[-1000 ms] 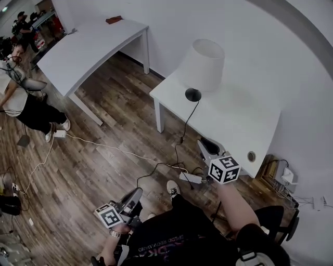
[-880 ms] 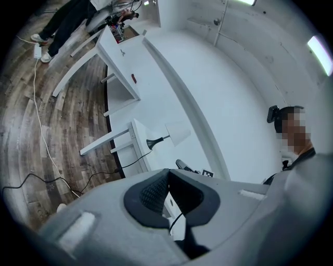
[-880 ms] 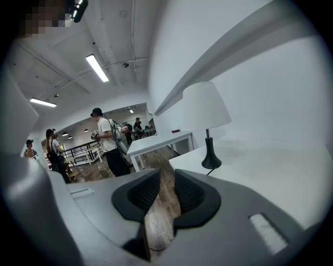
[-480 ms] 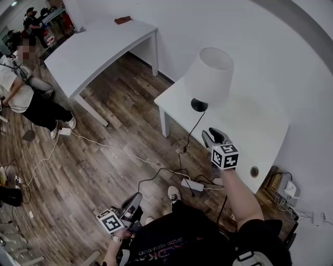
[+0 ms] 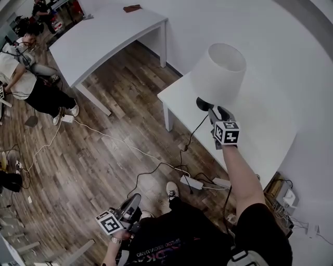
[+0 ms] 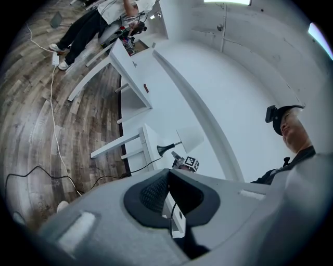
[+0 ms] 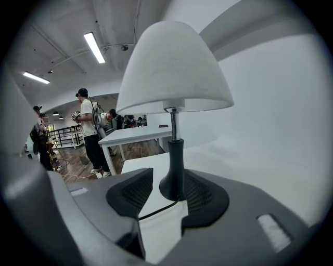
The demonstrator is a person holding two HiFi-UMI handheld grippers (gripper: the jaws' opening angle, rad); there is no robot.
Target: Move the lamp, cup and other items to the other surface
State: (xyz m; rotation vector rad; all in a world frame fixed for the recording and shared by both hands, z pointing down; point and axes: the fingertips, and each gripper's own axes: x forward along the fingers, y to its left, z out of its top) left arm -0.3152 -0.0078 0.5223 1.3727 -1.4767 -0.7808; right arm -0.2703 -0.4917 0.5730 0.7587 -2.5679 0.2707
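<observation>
A lamp with a white shade (image 5: 218, 72) (image 7: 171, 67) and a black base (image 5: 203, 104) stands on the small white table (image 5: 260, 124), its cord (image 5: 192, 132) hanging over the front edge. My right gripper (image 5: 216, 112) (image 7: 169, 177) is at the base. Its jaws are opening, and the black stem (image 7: 174, 166) stands between the pads, close to the right one, with a gap on the left. My left gripper (image 5: 133, 203) (image 6: 165, 179) hangs low by my hip with its jaws together and nothing in them. No cup shows.
A long white table (image 5: 104, 36) (image 7: 135, 136) stands further back with a small brown item (image 5: 131, 8) at its far end. Cables and a power strip (image 5: 191, 182) lie on the wood floor. People (image 5: 31, 78) are at the far left. A white wall is behind the lamp.
My right gripper has travelled forward and up from the table's front edge to the lamp's base. The left gripper has stayed low by my hip.
</observation>
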